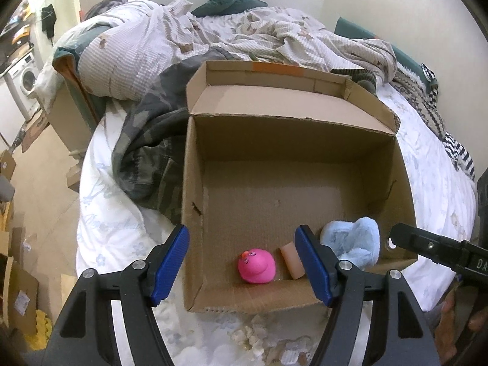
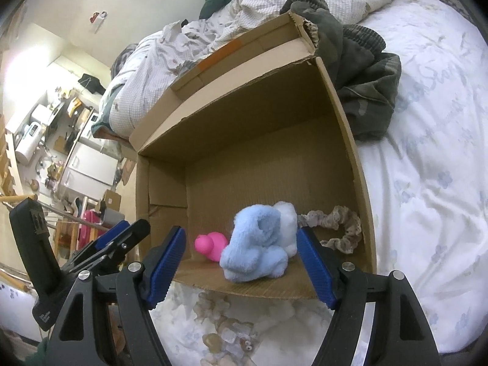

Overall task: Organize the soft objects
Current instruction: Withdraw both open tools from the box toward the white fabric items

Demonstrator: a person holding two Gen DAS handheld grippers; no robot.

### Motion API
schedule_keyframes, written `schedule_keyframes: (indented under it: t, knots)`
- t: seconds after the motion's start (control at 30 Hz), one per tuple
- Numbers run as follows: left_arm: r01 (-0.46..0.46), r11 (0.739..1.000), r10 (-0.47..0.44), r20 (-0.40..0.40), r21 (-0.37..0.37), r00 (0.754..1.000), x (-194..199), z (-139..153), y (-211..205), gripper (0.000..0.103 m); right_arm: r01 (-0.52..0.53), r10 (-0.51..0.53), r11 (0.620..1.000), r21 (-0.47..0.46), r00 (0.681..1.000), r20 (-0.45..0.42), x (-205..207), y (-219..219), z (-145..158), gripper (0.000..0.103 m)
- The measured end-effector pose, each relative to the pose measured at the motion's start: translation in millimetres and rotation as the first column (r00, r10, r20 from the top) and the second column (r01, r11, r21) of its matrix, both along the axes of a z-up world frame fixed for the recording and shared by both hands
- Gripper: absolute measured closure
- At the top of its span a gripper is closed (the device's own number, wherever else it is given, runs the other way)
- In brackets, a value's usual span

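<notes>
Lace scrunchie [image 2: 338,225] only in right wrist view

Both views: strong fisheye bending, black vignette at corners. Indoor light soft, even, moderately bright. White flower-printed bed quilt [image 1: 433,177] near blown out in right wrist view [image 2: 427,158]. Bright glare patch at far-left wall in right wrist view. Open brown cardboard box [image 1: 195,183] shades own inner walls; soft shadows on floor. Focus fair at centre, smeared toward rim; foreground quilt blurry.
</notes>
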State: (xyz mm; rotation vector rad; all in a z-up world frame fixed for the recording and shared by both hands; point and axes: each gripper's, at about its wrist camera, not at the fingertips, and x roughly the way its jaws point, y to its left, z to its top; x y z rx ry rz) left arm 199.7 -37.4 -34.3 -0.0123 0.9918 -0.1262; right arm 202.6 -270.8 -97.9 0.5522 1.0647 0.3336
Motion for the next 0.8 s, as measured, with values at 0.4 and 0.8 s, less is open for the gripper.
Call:
schedule_keyframes:
  t: [0.4,0.8]
  knots:
    - [-0.091,0.996,0.09,0.061,0.006,0.994,-37,14,41,0.034,-0.024,0.024,0.999,-0.03,1.0,0.009,-25,4,9,0.023]
    - [-0.097,0.994,0.095,0.041,0.046,0.995,-69,-2,69,0.034,-0.034,0.034,0.999,-0.01,0.999,-0.025,-52,10,3,0.023]
